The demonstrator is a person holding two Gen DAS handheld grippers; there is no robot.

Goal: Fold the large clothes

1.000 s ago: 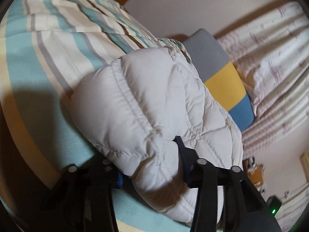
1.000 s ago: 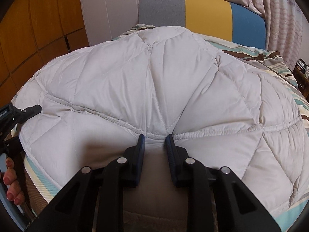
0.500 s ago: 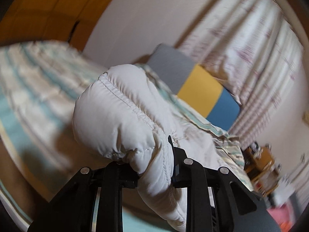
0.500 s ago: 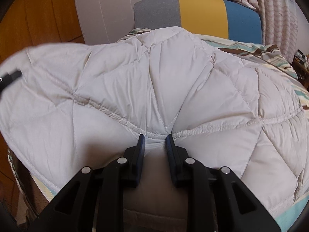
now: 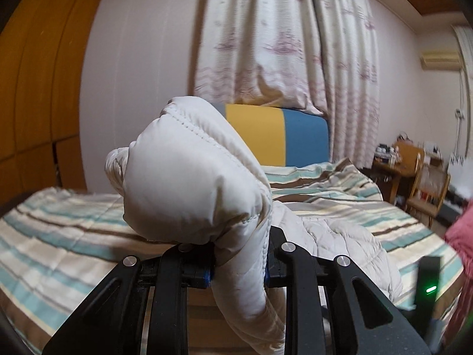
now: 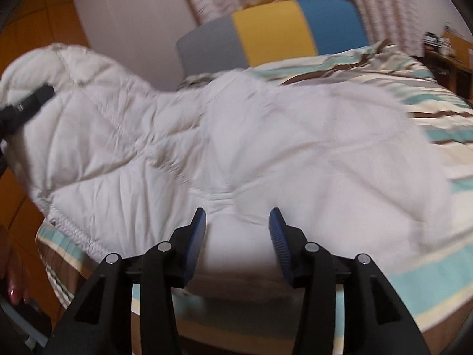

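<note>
Two grippers are seen over a striped bed (image 5: 340,204): a puffed fold of the white quilted jacket (image 5: 195,183) is clamped between the fingers of the left gripper (image 5: 239,269) and raised above the bedding. Ahead of the right gripper (image 6: 238,227), whose fingers are spread and released, the jacket is draped across the bed toward a colour-blocked headboard (image 6: 295,29).
</note>
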